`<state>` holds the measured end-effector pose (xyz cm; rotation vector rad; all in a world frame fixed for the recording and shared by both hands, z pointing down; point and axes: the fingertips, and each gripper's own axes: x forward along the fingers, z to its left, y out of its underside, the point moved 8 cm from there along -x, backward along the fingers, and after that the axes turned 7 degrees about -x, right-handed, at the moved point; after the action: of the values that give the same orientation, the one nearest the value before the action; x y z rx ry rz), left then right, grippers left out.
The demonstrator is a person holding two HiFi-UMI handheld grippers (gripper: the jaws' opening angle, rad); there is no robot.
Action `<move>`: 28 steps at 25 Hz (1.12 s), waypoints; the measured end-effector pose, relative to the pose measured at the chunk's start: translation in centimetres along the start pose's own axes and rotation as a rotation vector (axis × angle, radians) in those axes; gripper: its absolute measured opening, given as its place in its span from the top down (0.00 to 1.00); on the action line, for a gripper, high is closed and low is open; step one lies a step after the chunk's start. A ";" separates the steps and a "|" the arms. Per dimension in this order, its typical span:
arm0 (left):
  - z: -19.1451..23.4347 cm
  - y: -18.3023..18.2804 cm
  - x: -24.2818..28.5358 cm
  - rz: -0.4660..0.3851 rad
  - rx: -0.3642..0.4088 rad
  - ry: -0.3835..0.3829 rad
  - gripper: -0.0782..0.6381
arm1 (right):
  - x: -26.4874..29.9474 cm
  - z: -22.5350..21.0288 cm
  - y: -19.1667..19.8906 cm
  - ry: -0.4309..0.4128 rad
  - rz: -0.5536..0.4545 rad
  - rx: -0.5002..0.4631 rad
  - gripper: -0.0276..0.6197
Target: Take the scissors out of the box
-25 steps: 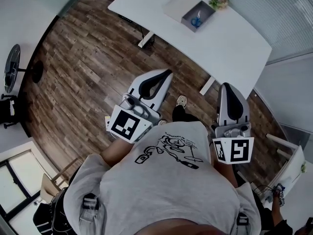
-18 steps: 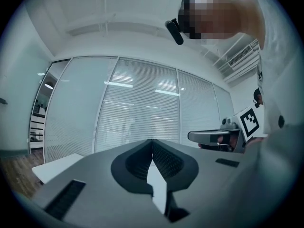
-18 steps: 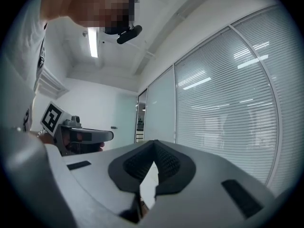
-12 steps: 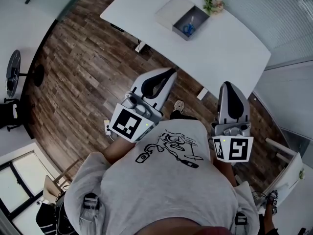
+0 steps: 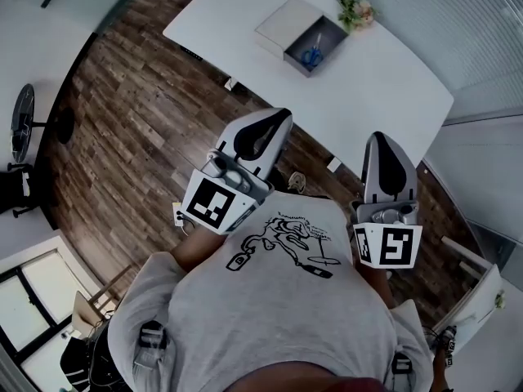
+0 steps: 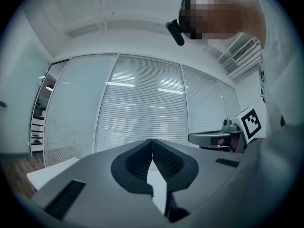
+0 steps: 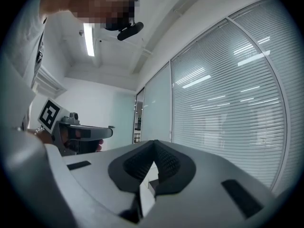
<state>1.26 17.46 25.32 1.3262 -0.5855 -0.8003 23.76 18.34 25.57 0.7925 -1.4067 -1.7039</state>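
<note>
1. My grey left gripper [image 6: 152, 144] has its 2 jaws closed, holding nothing.
2. My grey right gripper [image 7: 154, 145] is closed and empty too.
3. The blue-handled scissors [image 5: 311, 54] lie inside the open grey box [image 5: 295, 62] on the white table [image 5: 384, 84], well apart from the 2 grippers.

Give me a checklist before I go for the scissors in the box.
1. Box open, scissors visible inside: ok; the lid lies beside it.
2. Left tool ready to grasp: not ok; jaws shut, nothing between them.
3. Right tool ready: not ok; jaws shut, empty.
4. Tools within reach of the box: not ok; both are held near the body, well short of it on the white table.
5. How the scissors lie: cannot tell; too small.
</note>
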 end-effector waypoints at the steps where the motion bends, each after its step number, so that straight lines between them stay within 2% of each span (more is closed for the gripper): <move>1: 0.4 0.0 0.3 0.000 0.004 0.000 0.86 | 0.5 -0.1 0.1 0.001 0.001 0.003 0.95; 10: 6.3 -0.2 3.3 0.034 -0.006 -0.007 0.86 | 6.4 -0.6 0.8 0.011 0.023 0.013 0.95; 19: 15.0 -1.2 7.9 0.066 -0.004 0.050 0.86 | 16.3 -0.3 0.7 0.022 0.046 0.006 0.95; 26: 20.9 -2.2 10.8 0.057 -0.014 0.097 0.86 | 21.9 -0.4 0.4 0.077 0.072 -0.008 0.95; 28: 22.2 -2.0 11.3 0.078 -0.024 0.108 0.86 | 23.0 -0.5 0.4 0.101 0.077 -0.011 0.95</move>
<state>-9.34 -5.10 26.34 1.3082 -0.5376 -0.6663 12.61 -1.73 26.13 0.7964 -1.3411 -1.5899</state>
